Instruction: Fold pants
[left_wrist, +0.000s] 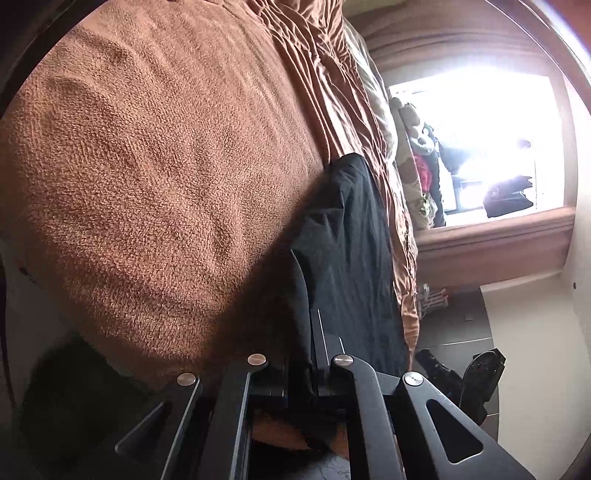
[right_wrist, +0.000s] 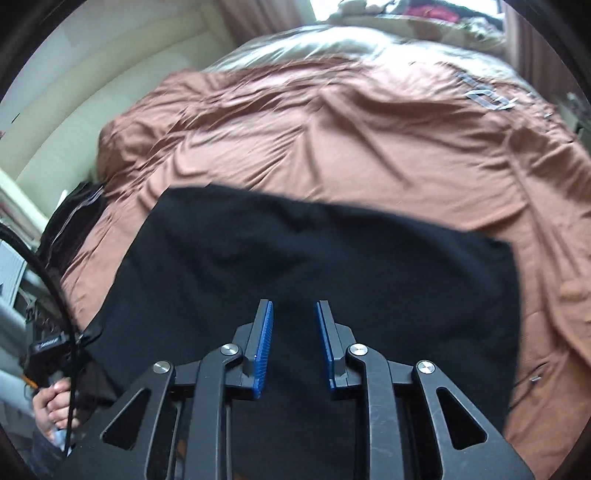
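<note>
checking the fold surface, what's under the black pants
The pants lie on a brown bedspread, which shows all around their far edge. What sits directly beneath the cloth is covered, so any lower layers cannot be seen.

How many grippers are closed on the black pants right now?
1. The left gripper is shut on an edge of the black pants at the bed's side; the right gripper hovers open above them, nothing between its blue pads.
</note>
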